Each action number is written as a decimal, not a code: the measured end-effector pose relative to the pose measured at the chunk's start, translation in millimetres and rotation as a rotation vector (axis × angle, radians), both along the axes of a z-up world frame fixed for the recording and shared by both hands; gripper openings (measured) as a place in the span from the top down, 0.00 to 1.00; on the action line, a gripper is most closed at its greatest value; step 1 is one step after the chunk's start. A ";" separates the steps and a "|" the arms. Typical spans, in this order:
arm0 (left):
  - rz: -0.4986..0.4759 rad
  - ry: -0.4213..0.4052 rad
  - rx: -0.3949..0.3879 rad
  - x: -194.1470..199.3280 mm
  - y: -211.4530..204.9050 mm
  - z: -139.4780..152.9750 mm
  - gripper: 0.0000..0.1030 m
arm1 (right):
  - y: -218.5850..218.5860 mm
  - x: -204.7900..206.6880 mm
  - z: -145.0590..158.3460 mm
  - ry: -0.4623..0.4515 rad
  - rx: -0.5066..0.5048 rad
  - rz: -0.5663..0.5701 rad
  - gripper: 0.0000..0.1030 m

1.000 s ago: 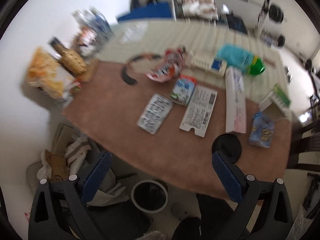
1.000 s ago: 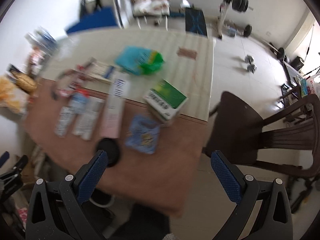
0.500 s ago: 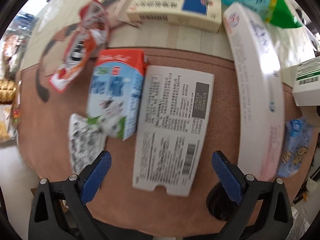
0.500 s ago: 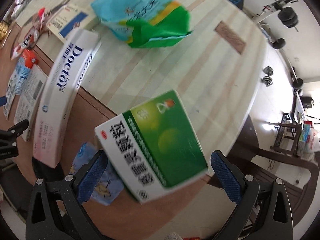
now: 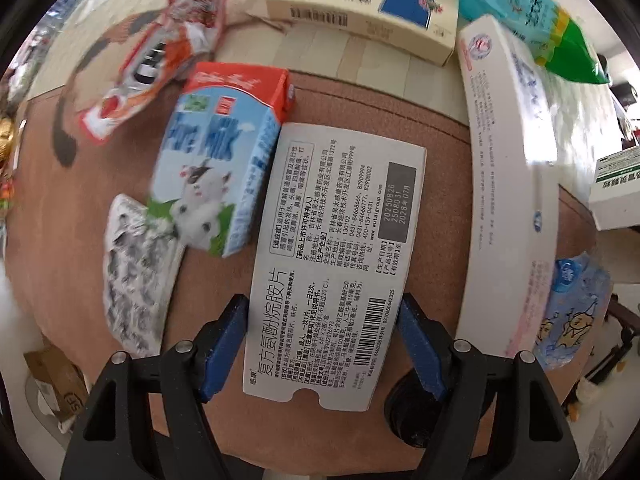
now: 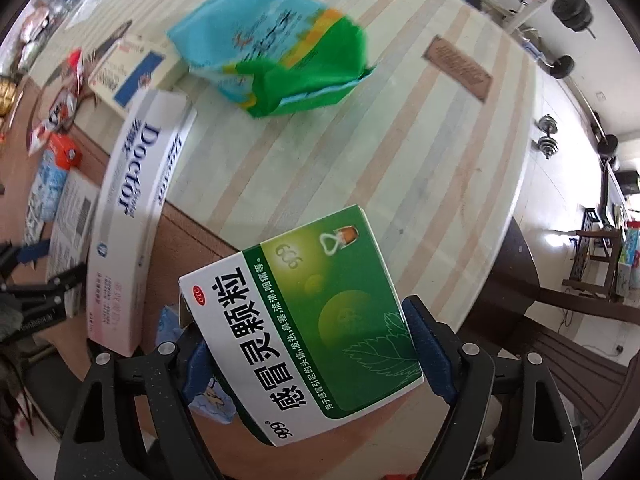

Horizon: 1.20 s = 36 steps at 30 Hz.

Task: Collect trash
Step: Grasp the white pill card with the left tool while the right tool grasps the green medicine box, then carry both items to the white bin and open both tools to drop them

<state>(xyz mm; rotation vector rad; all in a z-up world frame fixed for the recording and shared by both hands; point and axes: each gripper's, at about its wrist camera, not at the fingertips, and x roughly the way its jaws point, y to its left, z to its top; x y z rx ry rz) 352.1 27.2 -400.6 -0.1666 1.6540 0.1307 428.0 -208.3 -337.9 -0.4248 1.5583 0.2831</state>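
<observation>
The left gripper [image 5: 320, 344] points down at the counter [image 5: 440, 140], its two blue fingers [image 5: 224, 344] closing on either side of one flattened white medicine box [image 5: 332, 248], touching its edges or nearly so. The right gripper [image 6: 308, 356] closes its two fingers [image 6: 428, 352] around one green medicine box [image 6: 312, 320] at the counter's edge, the pads at its sides. Around them lie one milk carton [image 5: 216, 168], one long white toothpaste box [image 5: 508, 184], one cream-and-blue box [image 5: 360, 8], one teal-and-green bag [image 6: 276, 48], one red wrapper [image 5: 160, 44], one silver blister sheet [image 5: 136, 272] and one light-blue packet [image 5: 572, 312].
</observation>
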 end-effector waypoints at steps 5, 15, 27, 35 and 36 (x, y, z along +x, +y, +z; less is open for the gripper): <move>0.050 -0.070 0.036 -34.7 -1.4 42.8 0.30 | -4.7 -1.3 32.3 -0.067 0.028 -0.057 0.18; 0.112 -0.058 -0.045 -86.7 3.6 46.2 0.30 | 2.0 -23.3 63.7 -0.130 0.036 -0.070 0.19; 0.125 -0.037 -0.002 -86.0 -5.7 30.7 0.31 | -5.5 -19.8 -1.9 -0.099 -0.107 -0.117 0.19; 0.199 -0.122 0.029 -152.6 2.3 92.5 0.31 | 5.4 -34.2 22.4 -0.141 -0.040 -0.112 0.20; 0.221 -0.142 0.030 -163.0 3.7 108.0 0.31 | 8.3 -37.5 30.1 -0.150 -0.024 -0.109 0.20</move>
